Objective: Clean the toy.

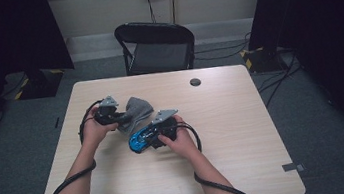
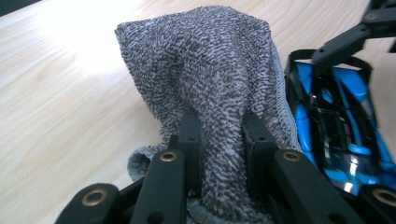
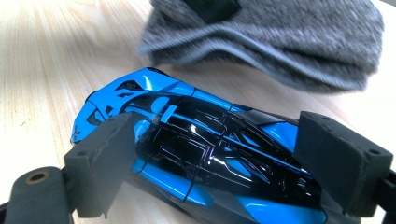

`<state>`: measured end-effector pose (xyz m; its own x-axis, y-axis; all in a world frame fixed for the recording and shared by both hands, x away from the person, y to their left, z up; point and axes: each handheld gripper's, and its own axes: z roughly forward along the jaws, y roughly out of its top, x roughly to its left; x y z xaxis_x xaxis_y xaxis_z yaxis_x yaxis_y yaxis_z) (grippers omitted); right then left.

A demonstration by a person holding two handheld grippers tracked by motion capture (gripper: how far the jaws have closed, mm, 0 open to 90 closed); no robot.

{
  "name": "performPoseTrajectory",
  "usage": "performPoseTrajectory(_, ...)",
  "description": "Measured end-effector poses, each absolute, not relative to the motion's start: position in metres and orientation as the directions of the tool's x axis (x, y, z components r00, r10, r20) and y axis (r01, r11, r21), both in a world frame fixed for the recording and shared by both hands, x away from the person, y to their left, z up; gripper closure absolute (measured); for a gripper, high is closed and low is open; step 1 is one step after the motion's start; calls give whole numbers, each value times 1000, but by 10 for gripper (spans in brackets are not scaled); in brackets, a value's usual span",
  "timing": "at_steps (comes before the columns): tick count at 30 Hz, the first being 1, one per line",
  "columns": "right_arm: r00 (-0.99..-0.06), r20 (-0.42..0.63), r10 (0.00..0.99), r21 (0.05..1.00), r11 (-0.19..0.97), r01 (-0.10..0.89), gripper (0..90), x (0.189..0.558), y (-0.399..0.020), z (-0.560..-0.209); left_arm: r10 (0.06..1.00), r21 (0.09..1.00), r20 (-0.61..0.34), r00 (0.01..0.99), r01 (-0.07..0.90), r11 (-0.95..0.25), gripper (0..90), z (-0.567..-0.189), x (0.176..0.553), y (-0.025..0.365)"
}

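A grey terry cloth (image 2: 205,70) is pinched between the two black jaws of my left gripper (image 2: 219,135), which is shut on it. From above, the cloth (image 1: 134,111) lies bunched left of the table's middle, with the left gripper (image 1: 123,117) at its near left edge. A glossy blue and black toy car (image 3: 201,149) rests on the wood just beside the cloth. My right gripper (image 3: 215,158) straddles the car, its foam pads (image 3: 100,163) against both sides. The car (image 1: 139,140) sits in front of the right hand.
The light wooden table (image 1: 248,157) has a small dark round disc (image 1: 195,82) near its far edge. A black folding chair (image 1: 156,46) stands behind the table. Dark curtains hang on both sides, and cables trail off the table's near edge.
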<state>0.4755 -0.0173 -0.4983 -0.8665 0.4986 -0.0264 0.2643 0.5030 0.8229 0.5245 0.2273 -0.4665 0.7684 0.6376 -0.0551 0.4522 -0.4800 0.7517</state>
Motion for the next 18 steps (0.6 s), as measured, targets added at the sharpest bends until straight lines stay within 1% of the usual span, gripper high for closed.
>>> performPoseTrajectory(8, -866, -26, 499, 821, 505, 266, 127, 476, -17, -498, 592, 717, -22, 806, 425, -552, 734, -481, 537, 200)
performPoseTrajectory(14, -866, -26, 499, 821, 505, 267, 126, 476, -17, -498, 562, 716, -22, 827, 405, -569, 730, -489, 543, 178)
performPoseTrajectory(18, -867, -25, 498, 820, 506, 267, 126, 476, -17, -498, 536, 697, 10, 844, 379, -609, 730, -488, 544, 168)
